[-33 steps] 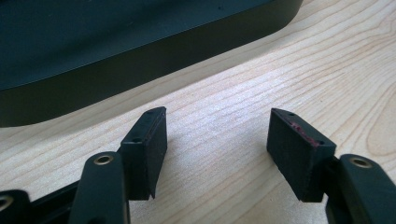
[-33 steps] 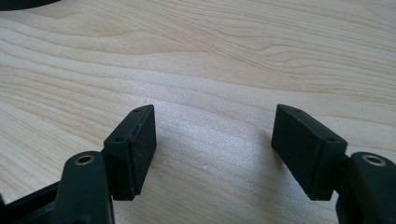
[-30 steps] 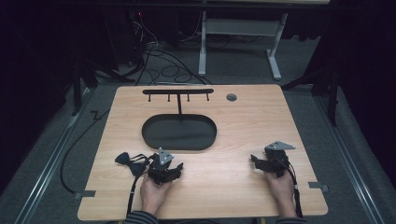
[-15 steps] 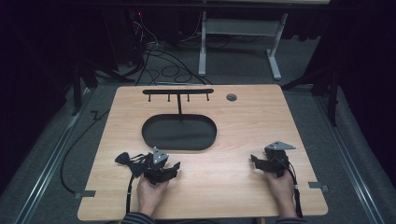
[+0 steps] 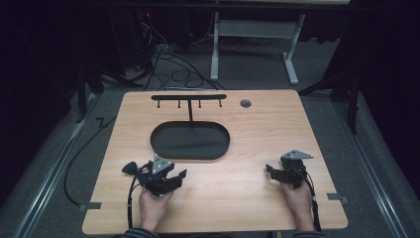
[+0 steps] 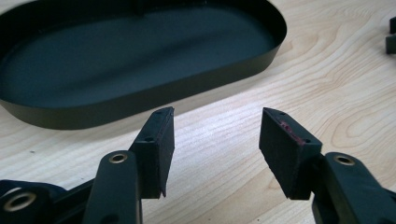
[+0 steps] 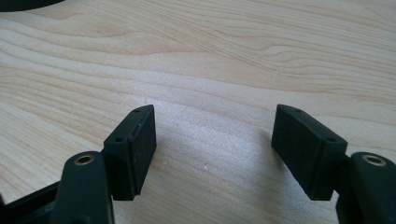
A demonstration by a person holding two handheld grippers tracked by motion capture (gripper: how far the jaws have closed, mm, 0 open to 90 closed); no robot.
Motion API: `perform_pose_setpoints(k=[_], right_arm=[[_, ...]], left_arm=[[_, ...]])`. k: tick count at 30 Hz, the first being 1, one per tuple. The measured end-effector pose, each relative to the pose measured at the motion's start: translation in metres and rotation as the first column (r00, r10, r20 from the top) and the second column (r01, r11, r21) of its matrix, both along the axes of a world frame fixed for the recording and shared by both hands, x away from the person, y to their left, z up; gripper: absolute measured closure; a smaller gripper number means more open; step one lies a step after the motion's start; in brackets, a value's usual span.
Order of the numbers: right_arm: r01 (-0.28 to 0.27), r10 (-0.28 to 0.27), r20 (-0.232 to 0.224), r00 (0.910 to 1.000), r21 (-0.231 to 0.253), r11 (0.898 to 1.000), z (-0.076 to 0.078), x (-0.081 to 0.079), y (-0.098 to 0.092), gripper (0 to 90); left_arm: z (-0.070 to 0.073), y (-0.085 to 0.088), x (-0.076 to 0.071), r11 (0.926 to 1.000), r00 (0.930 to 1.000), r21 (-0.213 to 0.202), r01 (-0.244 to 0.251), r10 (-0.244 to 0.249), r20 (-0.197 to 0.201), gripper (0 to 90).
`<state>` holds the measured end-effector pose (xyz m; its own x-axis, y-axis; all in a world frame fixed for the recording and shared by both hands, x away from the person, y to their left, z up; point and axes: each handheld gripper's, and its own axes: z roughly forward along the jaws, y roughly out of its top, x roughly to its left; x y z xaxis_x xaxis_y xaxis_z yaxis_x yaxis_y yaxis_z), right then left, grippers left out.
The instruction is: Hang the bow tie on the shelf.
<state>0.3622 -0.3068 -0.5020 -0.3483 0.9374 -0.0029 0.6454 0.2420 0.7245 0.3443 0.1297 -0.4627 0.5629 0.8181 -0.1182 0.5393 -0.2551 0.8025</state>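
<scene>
A black oval tray (image 5: 190,144) lies empty at the middle of the wooden table (image 5: 262,129). From its far rim rises a black T-shaped rack with small hooks (image 5: 188,97). My left gripper (image 5: 167,173) hovers just in front of the tray's near left end. Its jaws have just been closing a little and still stand open with nothing between them, and the tray (image 6: 116,56) lies ahead of my left gripper (image 6: 215,140). My right gripper (image 5: 271,171) rests near the right front of the table, pointing left. My right gripper (image 7: 212,149) is open over bare wood.
A round grey grommet (image 5: 245,103) sits at the table's far edge. Loose cables (image 5: 168,64) and a white desk frame (image 5: 252,44) stand on the floor beyond. Tape marks (image 5: 337,197) flag the table's front corners. Bare wood lies between the two hands.
My left gripper has lifted off the table and shifted slightly toward the tray, with its jaws a bit narrower. The right gripper has stayed where it was.
</scene>
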Motion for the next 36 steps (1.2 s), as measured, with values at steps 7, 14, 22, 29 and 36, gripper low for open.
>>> perform_pose_setpoints(k=[7, 14, 22, 29, 36], right_arm=[[0.000, 0.000, 0.000, 1.0000, -0.001, 1.000, 0.000, 0.000, 0.000, 32.3], [-0.001, 0.001, 0.000, 1.0000, -0.002, 1.000, 0.000, 0.000, 0.000, 32.3], [-0.001, 0.001, 0.000, 1.0000, -0.002, 1.000, 0.000, 0.000, 0.000, 32.3], [0.000, 0.000, -0.002, 1.0000, -0.003, 1.000, 0.000, 0.000, 0.000, 32.3], [-0.001, 0.001, 0.000, 1.0000, -0.005, 1.000, 0.000, 0.000, 0.000, 32.3]], left_arm=[[0.011, 0.013, -0.002, 0.9999, 0.9996, -0.009, -0.015, 0.015, 0.024, 46.9], [0.020, 0.032, -0.004, 0.9981, 0.9969, -0.027, -0.055, 0.057, 0.055, 47.8], [0.026, 0.050, -0.005, 0.9953, 0.9935, -0.027, -0.093, 0.095, 0.062, 48.0], [0.027, 0.068, -0.007, 0.9907, 0.9891, -0.013, -0.136, 0.136, 0.056, 47.9], [0.022, 0.082, -0.007, 0.9844, 0.9837, 0.006, -0.176, 0.175, 0.040, 47.8]])
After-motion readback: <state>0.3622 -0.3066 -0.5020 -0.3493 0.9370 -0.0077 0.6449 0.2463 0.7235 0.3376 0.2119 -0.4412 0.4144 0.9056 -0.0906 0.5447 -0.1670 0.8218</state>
